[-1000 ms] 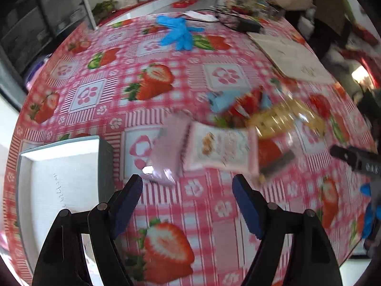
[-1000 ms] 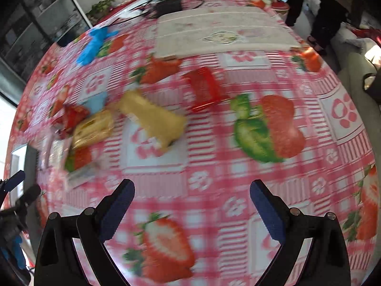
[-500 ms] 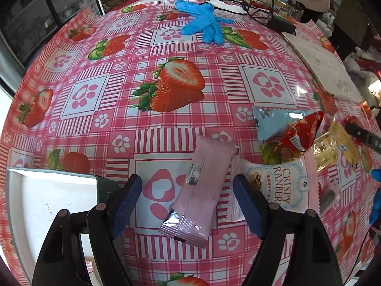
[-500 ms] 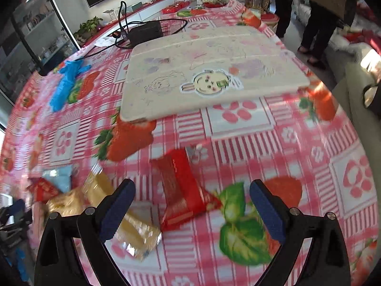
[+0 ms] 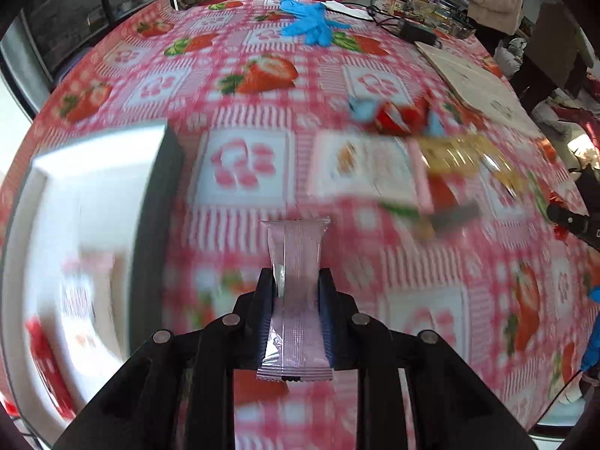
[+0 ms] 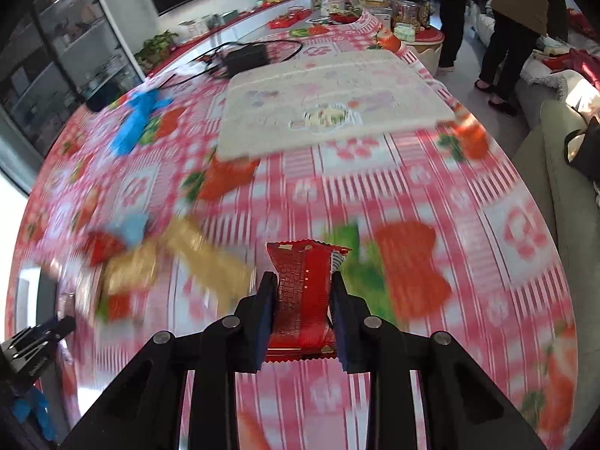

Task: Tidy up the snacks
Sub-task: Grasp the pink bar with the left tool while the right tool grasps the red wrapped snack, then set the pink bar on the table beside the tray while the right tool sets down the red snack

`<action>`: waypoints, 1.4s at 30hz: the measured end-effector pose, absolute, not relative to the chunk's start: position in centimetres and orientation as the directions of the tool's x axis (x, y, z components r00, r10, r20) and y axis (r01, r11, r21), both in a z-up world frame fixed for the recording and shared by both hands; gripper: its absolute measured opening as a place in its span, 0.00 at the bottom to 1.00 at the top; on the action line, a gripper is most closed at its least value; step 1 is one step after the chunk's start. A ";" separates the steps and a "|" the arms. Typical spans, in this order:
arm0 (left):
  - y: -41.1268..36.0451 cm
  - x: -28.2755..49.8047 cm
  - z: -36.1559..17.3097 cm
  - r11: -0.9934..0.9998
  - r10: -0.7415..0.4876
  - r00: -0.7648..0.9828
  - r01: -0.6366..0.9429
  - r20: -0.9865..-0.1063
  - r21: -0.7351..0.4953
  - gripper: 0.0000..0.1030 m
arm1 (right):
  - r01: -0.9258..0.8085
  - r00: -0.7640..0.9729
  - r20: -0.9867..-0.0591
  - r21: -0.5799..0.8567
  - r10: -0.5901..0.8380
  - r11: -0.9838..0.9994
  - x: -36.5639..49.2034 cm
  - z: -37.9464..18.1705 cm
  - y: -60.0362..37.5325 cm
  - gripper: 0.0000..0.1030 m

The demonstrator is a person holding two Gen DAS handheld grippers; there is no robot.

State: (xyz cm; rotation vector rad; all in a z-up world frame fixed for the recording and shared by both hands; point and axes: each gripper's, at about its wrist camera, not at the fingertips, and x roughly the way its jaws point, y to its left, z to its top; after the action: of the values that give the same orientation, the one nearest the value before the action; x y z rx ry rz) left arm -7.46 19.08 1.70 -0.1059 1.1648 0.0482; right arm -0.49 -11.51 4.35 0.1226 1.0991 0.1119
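Left gripper (image 5: 296, 288) is pinched on a pale pink snack bar (image 5: 296, 262), lifted clear of the tabletop (image 5: 262, 37); the bar stands lengthwise between the jaws, its far crimped end projecting forward. Right gripper (image 6: 303, 292) is likewise closed on a red snack packet (image 6: 302, 292), also held off the surface.

Progress, as judged: early to middle stage. A white box (image 5: 93, 172) sits just left of the left gripper, with pink and red shapes inside, too blurred to identify. A loose pile remains near the centre: a white cracker pack (image 5: 363, 165), a gold packet (image 5: 453, 150), a red-and-blue wrapper (image 5: 397, 112). Both held items are not yet deposited.

Materials: the pink bar is matte film with fine ribbed seams and a clear glossy edge; the red packet is shiny foil with zigzag-cut ends, creased where clamped. The tabletop carries a glossy strawberry-print cloth. Blue gloves (image 5: 307, 22) lie limp at the far side, well apart.
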 end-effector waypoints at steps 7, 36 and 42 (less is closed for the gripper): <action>16.6 -12.1 2.5 0.998 0.026 0.470 -0.056 -0.882 0.000 0.80 | -0.042 0.414 -0.887 0.204 0.203 0.978 -9.0 3.5 -11.2 0.49; 17.0 -11.4 -0.3 0.998 0.028 0.590 -0.058 -0.807 -0.007 1.00 | -0.044 0.565 -0.825 -0.004 0.022 0.999 -9.7 0.6 -7.8 1.00; 17.0 -11.5 -0.3 0.998 0.028 0.590 -0.057 -0.807 -0.007 1.00 | -0.046 0.565 -0.825 -0.003 0.023 0.999 -9.7 0.6 -7.8 1.00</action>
State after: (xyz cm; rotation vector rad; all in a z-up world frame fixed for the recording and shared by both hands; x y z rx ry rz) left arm -11.45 16.99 -0.28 -0.0334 0.9390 0.0496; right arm -9.68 -7.77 0.56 -0.0256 0.9695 0.0411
